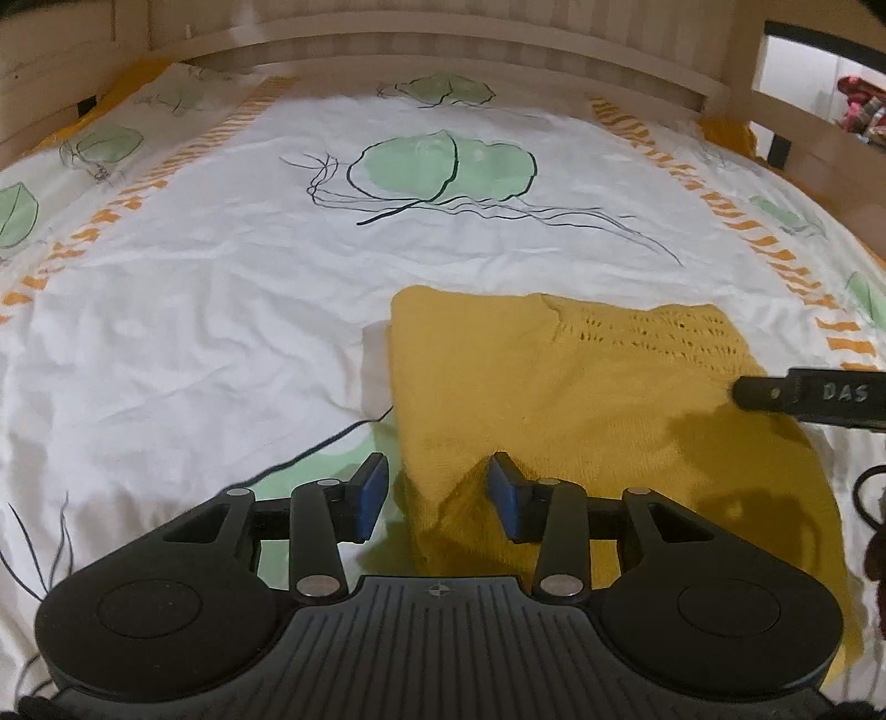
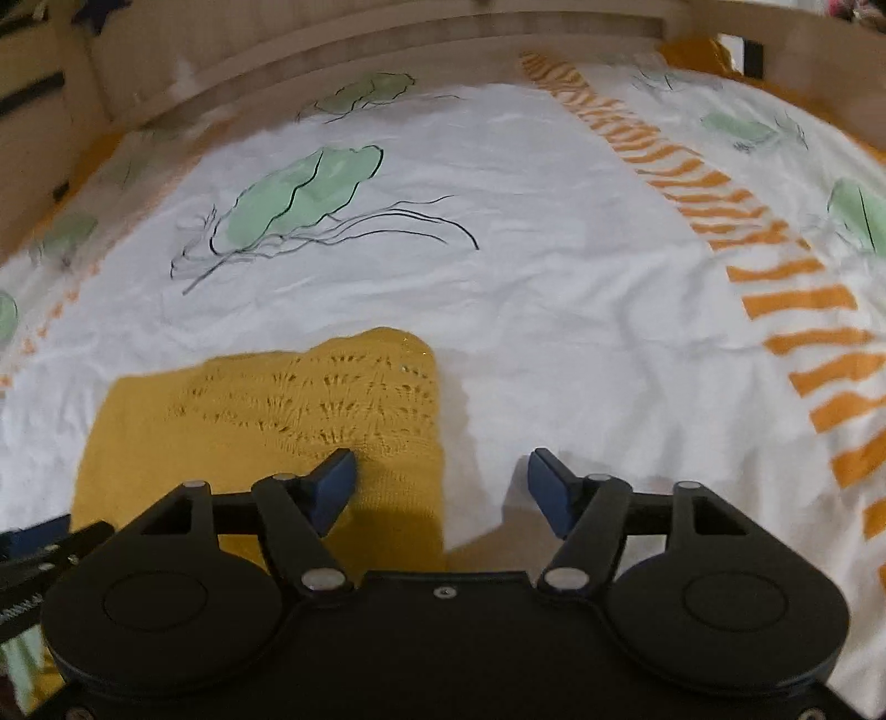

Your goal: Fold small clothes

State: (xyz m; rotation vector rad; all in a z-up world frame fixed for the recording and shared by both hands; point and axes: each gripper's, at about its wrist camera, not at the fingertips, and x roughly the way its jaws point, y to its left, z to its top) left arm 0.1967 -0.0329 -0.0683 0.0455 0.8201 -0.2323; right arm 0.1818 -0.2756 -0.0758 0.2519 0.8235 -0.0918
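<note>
Midway in the fold, by judgement: mustard-yellow knitted garment (image 1: 581, 399) lying flat on the white bedsheet with green leaf print and orange stripes (image 1: 221, 288), in a roughly rectangular shape, near the front edge of the bed, well apart from the pale wooden bed frame (image 1: 443, 39) at the far edge. Openwork pattern visible along the garment's far part.

Left gripper (image 1: 437, 490) open to a middle width, blue pads (image 1: 372, 487) on either side of the garment's near left corner, where a small raised pleat of knit stands between them. Not closed on it; impossible to tell whether the right pad touches the cloth.

Right gripper (image 2: 440, 484) spread wide, holding nothing; left pad over the garment's right part, perhaps touching it, right pad over bare sheet.

Next move, probably: closing both on the near edge, lifting together, carrying it toward the far edge. Needs equal height on both sides, because loose knit stretches and sags easily.
</note>
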